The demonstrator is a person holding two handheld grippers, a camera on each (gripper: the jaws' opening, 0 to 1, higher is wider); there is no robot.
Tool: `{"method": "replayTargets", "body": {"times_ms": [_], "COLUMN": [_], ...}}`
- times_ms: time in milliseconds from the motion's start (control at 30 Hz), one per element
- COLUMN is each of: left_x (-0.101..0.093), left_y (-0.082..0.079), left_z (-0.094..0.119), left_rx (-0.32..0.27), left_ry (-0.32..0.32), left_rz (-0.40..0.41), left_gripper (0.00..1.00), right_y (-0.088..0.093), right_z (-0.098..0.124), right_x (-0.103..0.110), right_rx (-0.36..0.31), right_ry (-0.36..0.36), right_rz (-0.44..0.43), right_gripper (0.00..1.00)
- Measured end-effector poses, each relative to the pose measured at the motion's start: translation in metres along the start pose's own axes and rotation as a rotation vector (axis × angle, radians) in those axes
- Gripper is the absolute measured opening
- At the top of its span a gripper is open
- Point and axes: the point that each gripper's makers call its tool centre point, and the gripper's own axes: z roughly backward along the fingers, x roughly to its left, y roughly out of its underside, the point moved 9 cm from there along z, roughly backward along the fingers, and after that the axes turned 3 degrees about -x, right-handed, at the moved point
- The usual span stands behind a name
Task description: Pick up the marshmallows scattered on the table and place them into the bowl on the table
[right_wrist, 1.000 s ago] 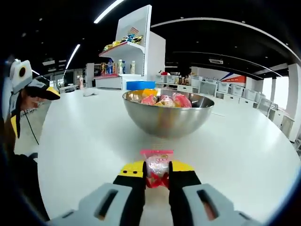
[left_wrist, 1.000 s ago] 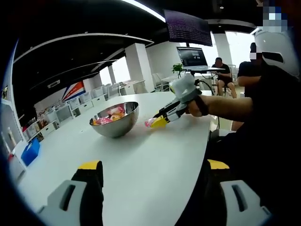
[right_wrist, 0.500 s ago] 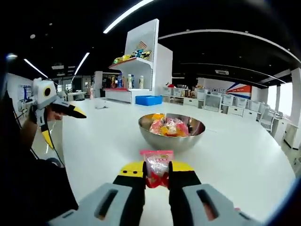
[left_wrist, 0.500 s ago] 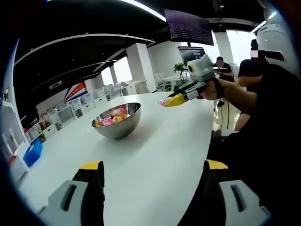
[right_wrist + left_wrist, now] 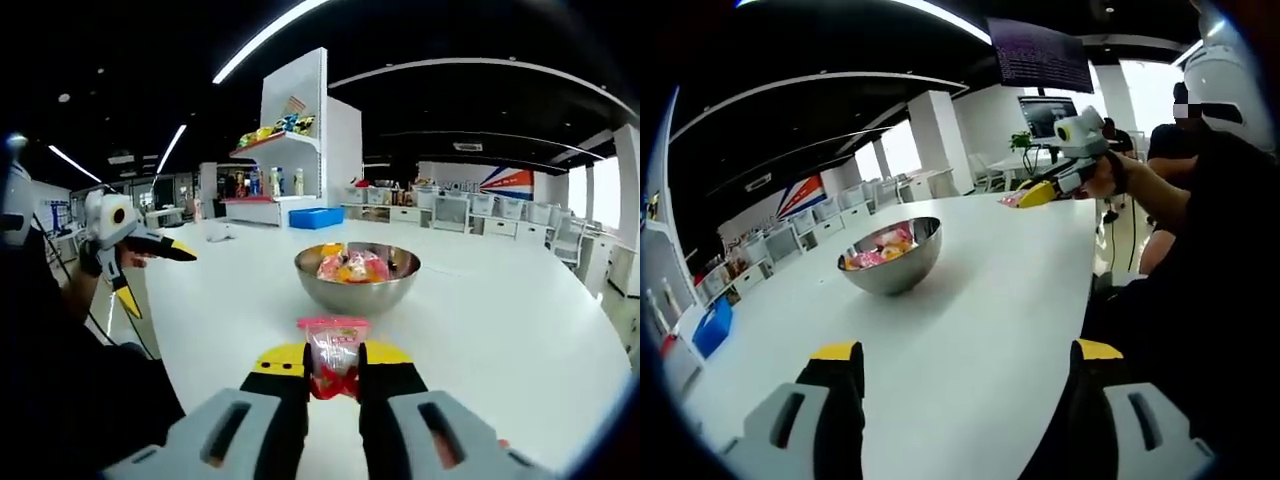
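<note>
In the left gripper view, the left claw (image 5: 958,365) rises from the bottom edge with its two yellow-tipped black jaws set wide apart and nothing between them, bare table showing in the gap. The broad white table (image 5: 970,300) runs away from the jaws toward 12 o'clock. On it, at about 11 o'clock from the jaws, stands the round polished steel bowl (image 5: 890,257), upright, with pink and yellow wrapped marshmallows heaped inside. At about 1 o'clock, well apart from the bowl and raised above the far table edge, the right claw (image 5: 1025,197) comes in from the right, held in a person's hand (image 5: 1102,177); a small pink wrapped marshmallow packet (image 5: 1010,200) sits pinched at its yellow tips. A dark-sleeved arm and body fill the 3 o'clock side. Beyond the table, a dark wall screen (image 5: 1043,57) hangs at 12 o'clock.

In the right gripper view, the right claw (image 5: 334,362) has its jaws drawn close on the marshmallow packet (image 5: 334,352), clear wrap with a pink top strip and red below, standing upright between the yellow tips. Straight ahead at 12 o'clock the steel bowl (image 5: 357,281) rests on the white table (image 5: 500,320), apart from the packet, with pink and orange sweets inside. At 9 o'clock the left claw (image 5: 165,272) shows with its jaws spread wide. Behind the bowl, a white shelving unit (image 5: 292,140) carries colourful goods, with a blue box (image 5: 313,215) at its foot.
</note>
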Motion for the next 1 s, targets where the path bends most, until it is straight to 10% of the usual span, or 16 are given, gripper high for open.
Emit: {"method": "replayTargets", "body": {"times_ms": [533,1000], "left_x": [-0.002,-0.002], "left_y": [-0.001,0.0], "left_z": [-0.001,-0.002], "left_rx": [0.008,0.018], "left_ry": [0.0,0.004], "left_rz": [-0.009,-0.012], "left_gripper": [0.81,0.81], "right_y": [-0.013,-0.07], "right_z": [0.008,0.0], "right_x": [-0.004,-0.003], "right_rx": [-0.029,-0.142], "right_ry": [-0.006,-0.045], "right_rz": [0.033,0.123], "right_gripper": [0.14,0.14]}}
